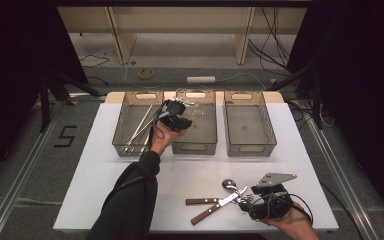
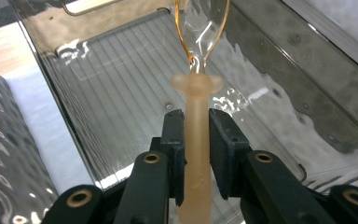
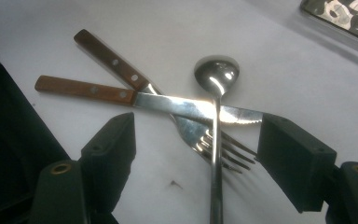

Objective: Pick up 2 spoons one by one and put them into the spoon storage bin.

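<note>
My left gripper (image 2: 196, 119) is shut on the pale orange handle of a translucent plastic spoon (image 2: 196, 86). The spoon's clear bowl points ahead over the ribbed floor of the middle bin (image 2: 121, 93). From above, that gripper (image 1: 179, 116) hovers at the middle bin's (image 1: 195, 148) left side. My right gripper (image 3: 198, 135) stands open, low over a small pile of cutlery. The pile is a wooden-handled knife (image 3: 168, 102) lying across a wooden-handled fork (image 3: 107, 58), with a metal spoon (image 3: 216, 72) on top. In the high view this gripper (image 1: 247, 200) is near the table's front right edge.
Three clear bins stand in a row at the back of the white table (image 1: 105, 175). The left bin (image 1: 130, 145) holds several metal utensils, and the right bin (image 1: 250, 150) has a bare floor. A dark sleeve (image 1: 130, 195) crosses the table's front left.
</note>
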`<move>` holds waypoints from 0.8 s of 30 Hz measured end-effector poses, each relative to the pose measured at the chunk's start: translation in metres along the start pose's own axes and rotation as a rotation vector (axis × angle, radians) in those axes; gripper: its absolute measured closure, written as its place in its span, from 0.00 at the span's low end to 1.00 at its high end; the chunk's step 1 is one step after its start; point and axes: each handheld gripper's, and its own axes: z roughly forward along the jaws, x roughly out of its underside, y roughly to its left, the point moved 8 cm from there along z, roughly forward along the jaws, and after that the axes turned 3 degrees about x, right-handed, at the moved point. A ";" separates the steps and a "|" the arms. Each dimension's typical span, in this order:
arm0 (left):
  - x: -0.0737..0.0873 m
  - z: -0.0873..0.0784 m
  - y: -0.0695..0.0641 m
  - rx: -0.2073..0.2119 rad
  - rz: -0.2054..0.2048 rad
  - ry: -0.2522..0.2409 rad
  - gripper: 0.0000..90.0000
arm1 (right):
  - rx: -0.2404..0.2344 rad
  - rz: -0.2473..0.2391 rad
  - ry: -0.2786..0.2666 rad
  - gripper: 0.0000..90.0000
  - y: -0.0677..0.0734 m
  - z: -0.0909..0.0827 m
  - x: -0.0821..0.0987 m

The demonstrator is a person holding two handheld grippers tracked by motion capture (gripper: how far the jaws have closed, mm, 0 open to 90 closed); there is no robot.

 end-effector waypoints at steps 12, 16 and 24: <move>0.004 -0.003 0.001 0.000 -0.032 0.015 0.57 | -0.001 -0.004 -0.003 0.32 0.000 0.000 0.000; 0.006 -0.013 0.000 0.021 -0.030 0.011 0.47 | 0.002 -0.002 -0.002 0.32 -0.001 0.000 0.000; 0.013 -0.040 -0.001 0.054 -0.026 -0.017 0.38 | 0.012 0.005 0.004 0.32 -0.002 0.000 0.000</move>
